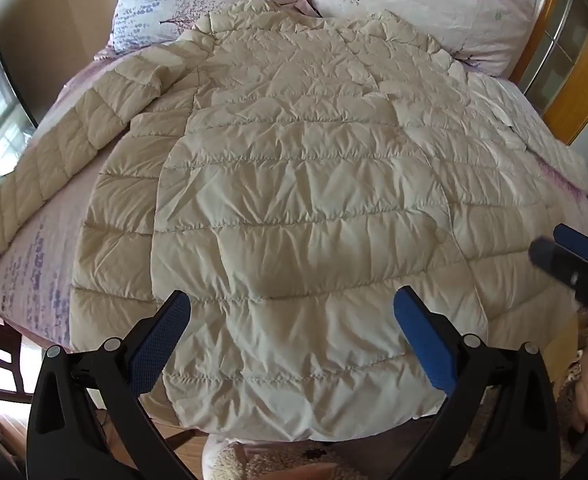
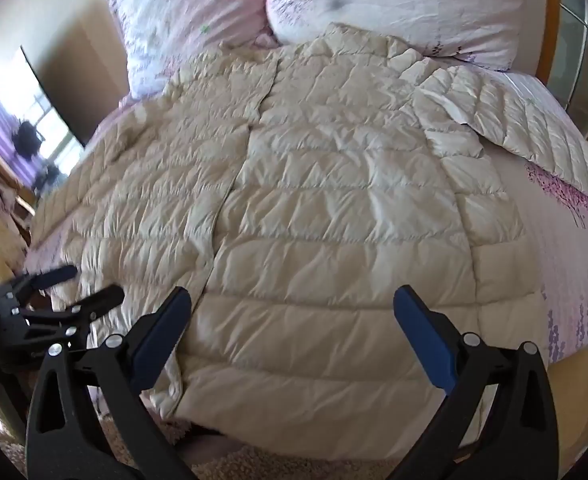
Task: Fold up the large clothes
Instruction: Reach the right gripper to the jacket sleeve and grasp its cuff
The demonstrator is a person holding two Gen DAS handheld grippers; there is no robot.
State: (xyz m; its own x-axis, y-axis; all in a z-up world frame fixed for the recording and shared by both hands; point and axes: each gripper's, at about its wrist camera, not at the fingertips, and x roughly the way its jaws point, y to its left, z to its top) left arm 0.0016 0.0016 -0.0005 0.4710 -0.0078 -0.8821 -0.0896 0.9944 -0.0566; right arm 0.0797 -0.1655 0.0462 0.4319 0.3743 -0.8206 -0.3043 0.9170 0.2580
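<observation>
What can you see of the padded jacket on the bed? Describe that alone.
The cream quilted jacket looks like thin, puffy, wrinkled nylon stitched in horizontal channels. It lies spread flat on the pink floral bed, collar toward the pillows, hem at the near edge, both sleeves out sideways. Neither open gripper is gripping it.

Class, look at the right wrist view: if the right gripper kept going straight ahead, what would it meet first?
Probably the cream padded jacket spread on the bed: the open right gripper points at its lower part, with nothing between, though depth is unclear.
</observation>
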